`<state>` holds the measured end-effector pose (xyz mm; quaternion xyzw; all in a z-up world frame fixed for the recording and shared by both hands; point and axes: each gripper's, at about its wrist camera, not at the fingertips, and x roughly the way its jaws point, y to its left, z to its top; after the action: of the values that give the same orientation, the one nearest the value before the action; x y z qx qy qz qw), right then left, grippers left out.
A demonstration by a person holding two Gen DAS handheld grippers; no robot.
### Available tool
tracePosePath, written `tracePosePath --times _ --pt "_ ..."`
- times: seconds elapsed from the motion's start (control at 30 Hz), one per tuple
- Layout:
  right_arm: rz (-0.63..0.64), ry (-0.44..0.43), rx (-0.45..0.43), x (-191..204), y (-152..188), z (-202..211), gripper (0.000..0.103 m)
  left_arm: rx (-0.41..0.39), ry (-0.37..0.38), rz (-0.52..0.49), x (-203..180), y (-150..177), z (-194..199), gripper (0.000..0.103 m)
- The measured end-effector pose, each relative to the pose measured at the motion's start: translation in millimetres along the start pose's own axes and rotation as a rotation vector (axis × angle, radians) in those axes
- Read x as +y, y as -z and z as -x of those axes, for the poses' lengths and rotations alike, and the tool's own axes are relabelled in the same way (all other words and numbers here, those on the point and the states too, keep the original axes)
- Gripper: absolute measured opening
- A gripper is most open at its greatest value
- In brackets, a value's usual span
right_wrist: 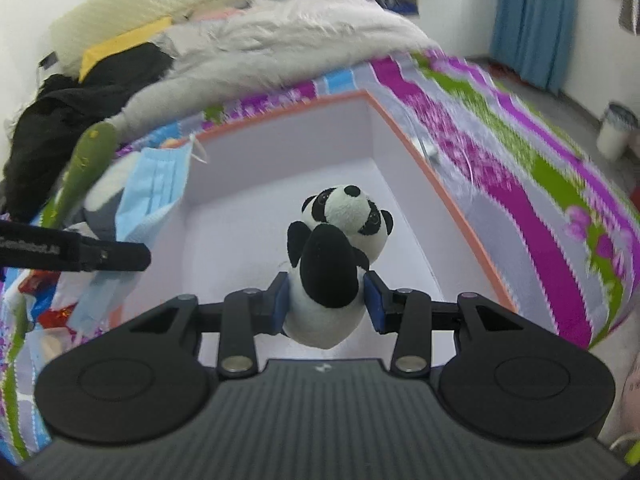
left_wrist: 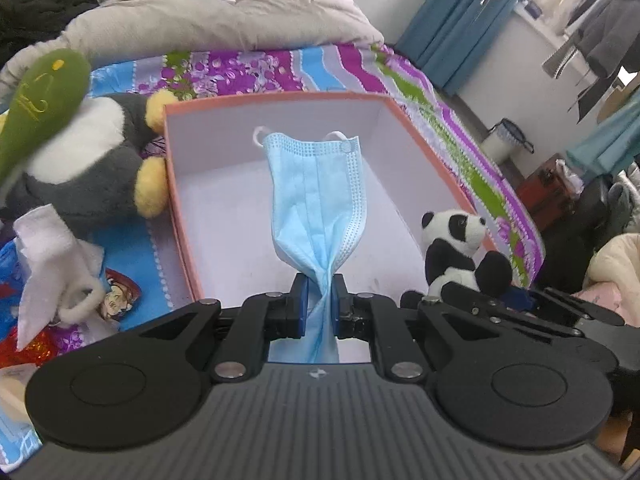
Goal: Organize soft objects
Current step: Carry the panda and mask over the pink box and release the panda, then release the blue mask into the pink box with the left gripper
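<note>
Here, line by line:
Left gripper (left_wrist: 320, 300): jaws clamped on the bunched lower end of a blue face mask (left_wrist: 320, 200); the cloth is twisted thin between the two blue pads.
Face mask: it fans out beyond the jaws over the open box (left_wrist: 176, 168), its far end with the white ear loops toward the back wall; in the right wrist view it shows at the box's left edge (right_wrist: 156, 188).
Right gripper (right_wrist: 326, 300): jaws pressed on both sides of a small panda toy (right_wrist: 340, 240), held by its white body with the head pointing away from the camera.
Panda toy: over the white inside of the box, near its right wall; in the left wrist view it sits at the box's near right corner (left_wrist: 460, 248).
Box: orange outside, white inside, lying open on the bed; nothing rests on the part of its floor that is in view.
Bed sheet (left_wrist: 460, 128): striped in purple, green, blue and grey with flowers.
Penguin toy (left_wrist: 92, 160): grey and white with yellow feet, lying just left of the box, partly covered by a green stuffed shape (left_wrist: 40, 100).
White cloth (left_wrist: 48, 256): crumpled, near the left edge, on the bed among red and blue wrappers.
Duvet (left_wrist: 220, 4): pale and rumpled, heaped behind the box.
Black garment (right_wrist: 72, 108): piled at the far left of the bed.
</note>
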<state>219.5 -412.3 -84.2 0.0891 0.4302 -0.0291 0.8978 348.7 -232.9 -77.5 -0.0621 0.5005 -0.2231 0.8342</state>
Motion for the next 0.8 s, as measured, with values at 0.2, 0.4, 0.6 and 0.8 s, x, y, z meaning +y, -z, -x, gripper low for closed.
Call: tracePosePath --times 0.2,0.4,0.6,0.8 --pt "-0.016 -0.002 0.045 -11 8 -11 0.044 0.041 -0.015 -0.022 -14 -5 -19 0.015" --pt "-0.038 -0.006 0.038 -15 8 -8 0.059 0.024 -0.039 -0.056 -18 -3 -12 0.058" --pt "-0.059 -0.026 -0.027 -12 2 12 0.06 -0.056 -0.044 -0.116 -24 -6 20 0.058" --pt "-0.017 -0.039 -0.133 4 -3 48 0.06 -0.156 -0.033 -0.152 -27 -3 69 0.058"
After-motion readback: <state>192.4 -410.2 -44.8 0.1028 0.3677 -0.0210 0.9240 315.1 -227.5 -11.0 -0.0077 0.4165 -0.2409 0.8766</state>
